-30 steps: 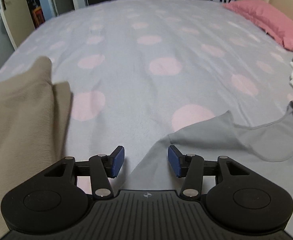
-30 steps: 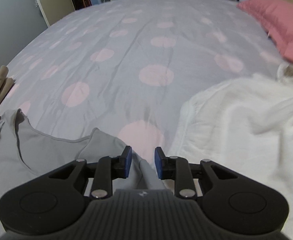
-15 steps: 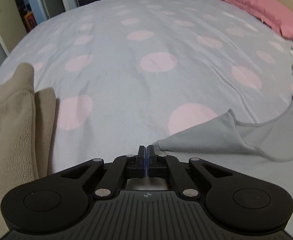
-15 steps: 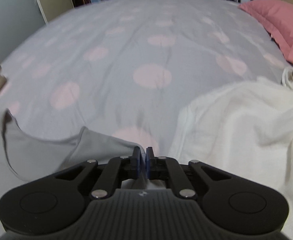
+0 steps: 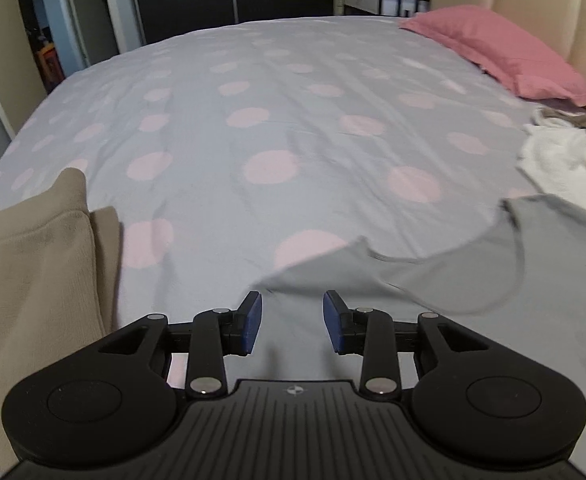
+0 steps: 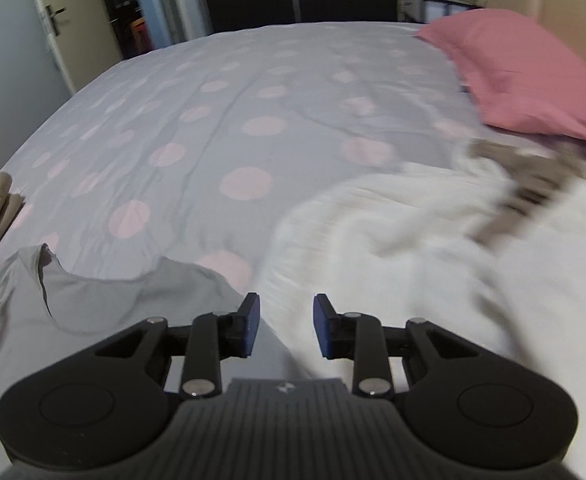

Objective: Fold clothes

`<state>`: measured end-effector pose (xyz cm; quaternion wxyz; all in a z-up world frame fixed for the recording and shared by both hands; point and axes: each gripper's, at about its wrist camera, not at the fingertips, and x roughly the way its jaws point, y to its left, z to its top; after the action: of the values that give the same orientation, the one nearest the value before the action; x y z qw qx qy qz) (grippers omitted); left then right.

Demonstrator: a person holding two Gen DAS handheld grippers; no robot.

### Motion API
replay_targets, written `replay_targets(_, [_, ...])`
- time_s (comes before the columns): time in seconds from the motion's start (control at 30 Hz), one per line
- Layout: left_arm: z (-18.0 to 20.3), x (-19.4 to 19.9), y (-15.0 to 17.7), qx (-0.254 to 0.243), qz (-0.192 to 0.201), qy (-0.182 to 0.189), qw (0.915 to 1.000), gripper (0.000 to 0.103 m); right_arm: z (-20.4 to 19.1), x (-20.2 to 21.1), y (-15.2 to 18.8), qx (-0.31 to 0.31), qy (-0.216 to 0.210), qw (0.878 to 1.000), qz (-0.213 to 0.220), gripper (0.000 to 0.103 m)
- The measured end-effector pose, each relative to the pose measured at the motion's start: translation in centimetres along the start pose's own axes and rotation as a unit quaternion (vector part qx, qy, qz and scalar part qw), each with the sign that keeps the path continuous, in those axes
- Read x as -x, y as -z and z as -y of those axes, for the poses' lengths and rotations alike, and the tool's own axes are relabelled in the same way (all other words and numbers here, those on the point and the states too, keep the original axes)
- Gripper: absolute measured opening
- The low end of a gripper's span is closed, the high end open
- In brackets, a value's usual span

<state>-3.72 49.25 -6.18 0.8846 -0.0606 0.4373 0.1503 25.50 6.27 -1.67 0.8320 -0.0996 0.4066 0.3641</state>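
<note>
A grey sleeveless top (image 5: 453, 280) lies spread on the bed, neckline facing away; it also shows in the right wrist view (image 6: 113, 308). My left gripper (image 5: 292, 322) is open and empty, just above the top's left shoulder strap. My right gripper (image 6: 285, 330) is open and empty, above the top's right shoulder strap, beside a white garment (image 6: 433, 248).
The bed (image 5: 273, 120) has a grey sheet with pink dots. A folded beige garment (image 5: 33, 272) lies at the left. A white and brown clothes pile (image 5: 565, 152) lies at the right. A pink pillow (image 6: 525, 76) lies by the headboard.
Both grippers were shut on the grey top's shoulder straps half a second ago. Both have opened, let go and lifted; the top lies on the bed.
</note>
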Motion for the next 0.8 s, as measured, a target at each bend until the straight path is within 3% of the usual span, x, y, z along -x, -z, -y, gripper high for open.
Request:
replay_targets(0.23, [3.3,4.4,1.2,-0.008,0.011,0.012,0.9998,0.032,4.3,8.1,5.5,-0.037,0.049,0.998,0.004,0.034])
replay_targets(0.43, [6.2,7.6,2.8,-0.024,0.013,0.014,0.9995,0.032,8.1,12.8,12.7,-0.061,0.099,0.992,-0.05,0.034])
replay_targets(0.6, [7.7,9.0,4.4,-0.007,0.011,0.03,0.9995,0.032,11.4,14.9,18.4,-0.134,0.123,0.979,-0.097,0.033])
replay_targets(0.8, [8.8,9.5,5.6,0.007,0.006,0.036,0.9993,0.032,14.0,16.0,24.0,-0.243,0.116,0.957,-0.108,0.033])
